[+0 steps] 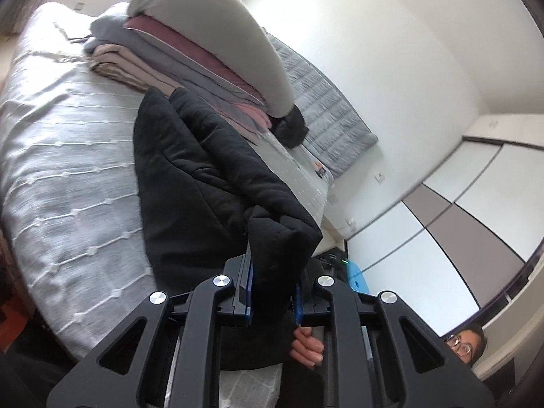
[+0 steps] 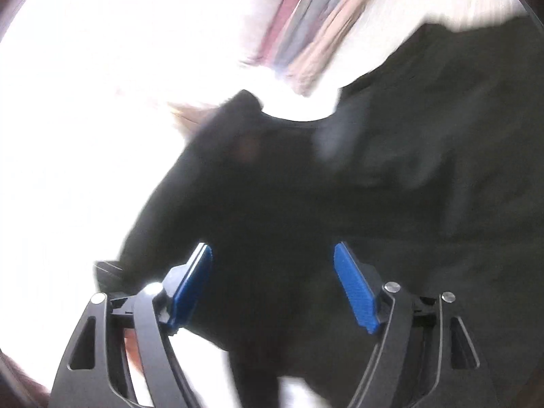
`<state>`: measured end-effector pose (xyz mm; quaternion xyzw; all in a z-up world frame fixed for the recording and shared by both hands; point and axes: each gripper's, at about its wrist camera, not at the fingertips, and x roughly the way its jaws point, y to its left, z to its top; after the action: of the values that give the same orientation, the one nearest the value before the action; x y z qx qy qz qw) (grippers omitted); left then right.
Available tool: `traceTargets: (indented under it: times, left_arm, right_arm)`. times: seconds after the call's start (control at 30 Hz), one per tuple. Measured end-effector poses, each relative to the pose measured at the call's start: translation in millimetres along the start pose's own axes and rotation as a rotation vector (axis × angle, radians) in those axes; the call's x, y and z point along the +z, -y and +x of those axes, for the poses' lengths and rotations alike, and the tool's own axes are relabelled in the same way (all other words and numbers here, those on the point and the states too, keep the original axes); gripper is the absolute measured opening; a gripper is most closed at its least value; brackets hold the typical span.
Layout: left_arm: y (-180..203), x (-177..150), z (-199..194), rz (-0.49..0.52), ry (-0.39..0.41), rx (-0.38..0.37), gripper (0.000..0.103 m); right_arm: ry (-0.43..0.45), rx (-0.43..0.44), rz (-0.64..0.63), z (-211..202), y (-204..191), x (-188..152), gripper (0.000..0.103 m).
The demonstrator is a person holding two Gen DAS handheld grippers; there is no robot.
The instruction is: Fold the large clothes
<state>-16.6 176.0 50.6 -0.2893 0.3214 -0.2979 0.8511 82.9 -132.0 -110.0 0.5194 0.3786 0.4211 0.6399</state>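
A large black garment [image 1: 204, 170] lies partly bunched on the grey bedspread [image 1: 68, 170]. My left gripper [image 1: 273, 292] is shut on a thick fold of the black garment and holds it up off the bed. In the blurred right wrist view the black garment [image 2: 374, 187] fills most of the frame. My right gripper [image 2: 273, 285] is open, its blue pads [image 2: 353, 289] wide apart just above the dark cloth, gripping nothing.
A stack of folded clothes [image 1: 190, 54] with a grey pillow [image 1: 217, 23] on top sits at the far side of the bed. A grey quilted headboard [image 1: 326, 108] and white wall stand behind. A wardrobe [image 1: 442, 231] is at the right. The person's face [image 1: 465, 343] shows low right.
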Motion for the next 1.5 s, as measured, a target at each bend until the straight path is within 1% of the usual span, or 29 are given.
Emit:
traceTargets:
  times: [0.07, 0.17, 0.2, 0.3, 0.37, 0.5, 0.6, 0.63, 0.7, 0.73, 0.8, 0.9, 1.07, 1.13, 1.2, 1.23, 1.3, 1.37, 1.4, 1.43, 1.47, 1.5]
  left_arm:
    - [12, -2, 11, 0.015, -0.014, -0.015, 0.015]
    - [27, -5, 22, 0.030, -0.033, -0.043, 0.015]
    - [31, -7, 26, 0.035, -0.040, -0.051, 0.015]
    - [51, -11, 46, 0.060, -0.076, -0.084, 0.015]
    - [67, -14, 61, 0.078, -0.100, -0.109, 0.015]
    - [104, -21, 85, 0.131, -0.130, -0.179, 0.015]
    - [130, -32, 112, 0.166, -0.178, -0.236, 0.015]
    - [136, -37, 122, 0.171, -0.197, -0.252, 0.015]
    - [144, -50, 144, 0.170, -0.240, -0.283, 0.015]
    - [148, -56, 155, 0.169, -0.261, -0.297, 0.015]
    - [153, -68, 176, 0.160, -0.303, -0.321, 0.015]
    - [158, -87, 207, 0.146, -0.375, -0.348, 0.015]
    - [155, -117, 255, 0.120, -0.506, -0.339, 0.015]
    - [149, -130, 270, 0.100, -0.563, -0.335, 0.015]
    - [144, -144, 285, 0.081, -0.619, -0.333, 0.016]
    - [141, -151, 291, 0.072, -0.644, -0.328, 0.016]
    - [134, -161, 300, 0.054, -0.680, -0.317, 0.016]
    - [128, -171, 307, 0.040, -0.707, -0.305, 0.016]
    - [127, -174, 309, 0.039, -0.716, -0.299, 0.016]
    - [129, -178, 314, 0.044, -0.723, -0.292, 0.016]
    - [129, -181, 316, 0.054, -0.733, -0.280, 0.016]
    - [129, -187, 319, 0.064, -0.751, -0.266, 0.017]
  right_arm:
    - [0.006, 0.050, 0.095, 9, 20, 2, 0.078]
    - [0.025, 0.123, 0.186, 17, 41, 14, 0.079]
    - [0.031, 0.152, 0.195, 20, 42, 15, 0.079]
    - [0.038, 0.236, 0.183, 18, 27, 17, 0.079]
    - [0.052, 0.262, 0.171, 2, 15, 24, 0.079]
    - [0.098, 0.246, 0.168, -47, 1, 30, 0.079]
    - [0.153, 0.149, 0.162, -108, -12, 33, 0.080]
    - [0.165, 0.130, 0.158, -123, -14, 34, 0.080]
    - [0.189, 0.054, 0.152, -160, -17, 33, 0.080]
    - [0.191, 0.033, 0.156, -172, -15, 32, 0.080]
    - [0.199, -0.004, 0.180, -200, -7, 28, 0.080]
    - [0.234, -0.019, 0.210, -233, 10, 19, 0.080]
    - [0.304, -0.064, 0.333, -283, 61, 0, 0.080]
    - [0.317, -0.054, 0.370, -295, 78, -8, 0.080]
    - [0.331, -0.022, 0.388, -304, 91, -18, 0.080]
    - [0.337, -0.009, 0.393, -299, 96, -15, 0.080]
    - [0.353, 0.023, 0.408, -314, 97, -27, 0.080]
    - [0.391, 0.045, 0.412, -325, 100, -30, 0.080]
    - [0.416, 0.065, 0.404, -331, 100, -32, 0.080]
    - [0.430, 0.086, 0.397, -333, 103, -24, 0.081]
    - [0.442, 0.137, 0.382, -338, 103, -28, 0.082]
    - [0.451, 0.169, 0.356, -343, 100, -31, 0.087]
